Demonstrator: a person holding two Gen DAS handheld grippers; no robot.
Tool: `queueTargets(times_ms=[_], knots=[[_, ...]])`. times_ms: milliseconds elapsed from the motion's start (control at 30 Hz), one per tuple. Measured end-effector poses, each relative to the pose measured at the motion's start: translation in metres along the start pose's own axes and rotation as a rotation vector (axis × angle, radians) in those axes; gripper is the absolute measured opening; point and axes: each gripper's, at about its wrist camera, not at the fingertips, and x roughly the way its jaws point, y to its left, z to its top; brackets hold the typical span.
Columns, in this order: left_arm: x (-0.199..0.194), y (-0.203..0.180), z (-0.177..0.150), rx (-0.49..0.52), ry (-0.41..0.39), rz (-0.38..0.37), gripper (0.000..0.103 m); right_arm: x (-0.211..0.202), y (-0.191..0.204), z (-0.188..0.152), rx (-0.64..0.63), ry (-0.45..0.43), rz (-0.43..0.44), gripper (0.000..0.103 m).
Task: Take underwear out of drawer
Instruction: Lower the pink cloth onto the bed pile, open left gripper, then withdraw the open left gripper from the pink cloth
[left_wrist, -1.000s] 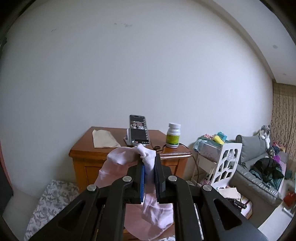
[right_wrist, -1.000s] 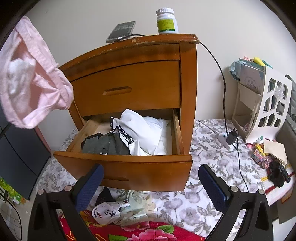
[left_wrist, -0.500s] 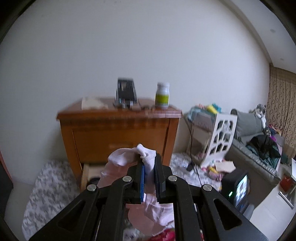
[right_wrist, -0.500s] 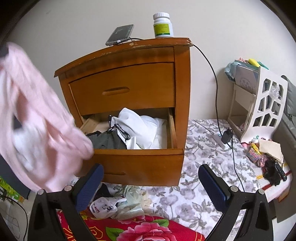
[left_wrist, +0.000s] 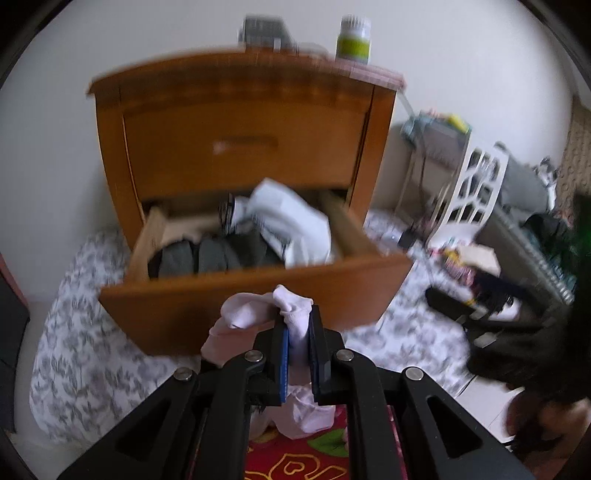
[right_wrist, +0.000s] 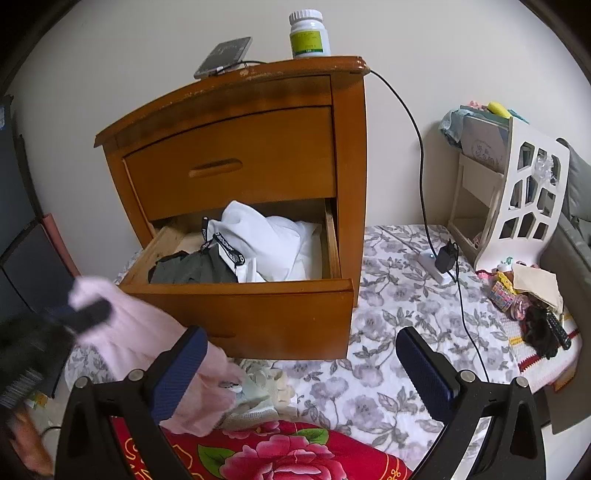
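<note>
left gripper (left_wrist: 298, 334) lowered — pinching pink underwear (right_wrist: 147, 332) | right gripper (right_wrist: 301, 363) spread — drawer (right_wrist: 258, 314) front clear

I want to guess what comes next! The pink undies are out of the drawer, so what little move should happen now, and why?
Probably open the left tool and let the pink underwear drop. The cloth is pinched between its pads, already clear of the open drawer and low over the clothes pile on the floor.

surface: floral mat (right_wrist: 399, 317) | on it: wooden nightstand (right_wrist: 258, 147), white rack (right_wrist: 517, 192), power strip (right_wrist: 432, 266), red floral blanket (right_wrist: 280, 450)
</note>
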Motion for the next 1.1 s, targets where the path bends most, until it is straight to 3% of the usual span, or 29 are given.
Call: queueTargets(times_ms=[367, 667, 800, 933, 1100], knots=[[0.085, 0.008, -0.075, -0.043, 0.289, 0.033, 0.01, 0.008, 0.004, -0.004, -0.014, 0.024, 0.003, 0.103], [0.108, 0.018, -0.094, -0.077, 0.372, 0.071, 0.011, 0.014, 0.006, -0.007, -0.02, 0.044, 0.005, 0.103], [0.101, 0.021, -0.086, -0.085, 0.363, 0.069, 0.013, 0.015, 0.006, -0.007, -0.021, 0.05, 0.006, 0.103], [0.08, 0.022, -0.07, -0.085, 0.303, 0.073, 0.037, 0.016, 0.006, -0.007, -0.021, 0.052, 0.007, 0.103], [0.049, 0.026, -0.046, -0.099, 0.214, 0.088, 0.044, 0.016, 0.008, -0.008, -0.027, 0.054, 0.01, 0.103]])
